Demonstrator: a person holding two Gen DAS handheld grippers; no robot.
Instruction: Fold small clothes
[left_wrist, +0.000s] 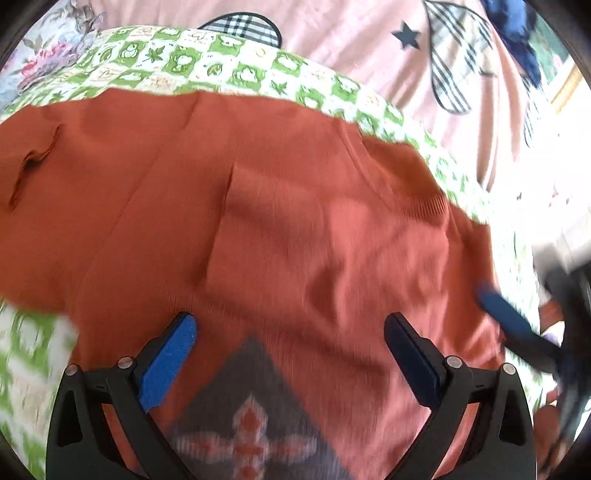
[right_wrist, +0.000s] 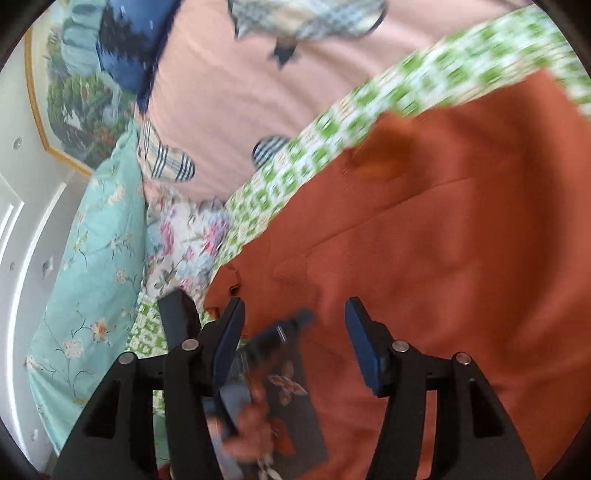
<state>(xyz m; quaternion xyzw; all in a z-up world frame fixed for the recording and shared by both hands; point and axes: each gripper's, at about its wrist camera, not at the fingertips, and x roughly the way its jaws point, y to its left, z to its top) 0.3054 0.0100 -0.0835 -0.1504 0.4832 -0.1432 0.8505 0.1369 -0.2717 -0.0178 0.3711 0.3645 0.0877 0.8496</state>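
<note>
Orange garment (left_wrist: 258, 206) spread on green-checked sheet (left_wrist: 236, 70), atop pink bedcover (left_wrist: 351, 33) on the bed. One fold already laid across the middle; ribbed hem visible toward the right edge. Dark patterned panel (left_wrist: 255, 424) lying near the lower edge, under both grippers.

Left gripper (left_wrist: 290, 339): released, jaws wide, nothing between the pads, hovering over the cloth near the panel. Right gripper (right_wrist: 293, 325): released, jaws apart, no cloth pinched; also seen as a blurred blue finger at the right edge of the left view. Both views smeared, so contact with the fabric not confirmable.

Risks noted:
- Folded layer unsecured; likely to spring back or slide open with neither gripper holding it.
- Next pinch liable to catch only the top layer, or the sheet beneath, dragging bedding along with the garment.
- Grippers close together over the same corner; collision possible.
- Loose knit prone to bunching, leaving a skewed fold.
</note>
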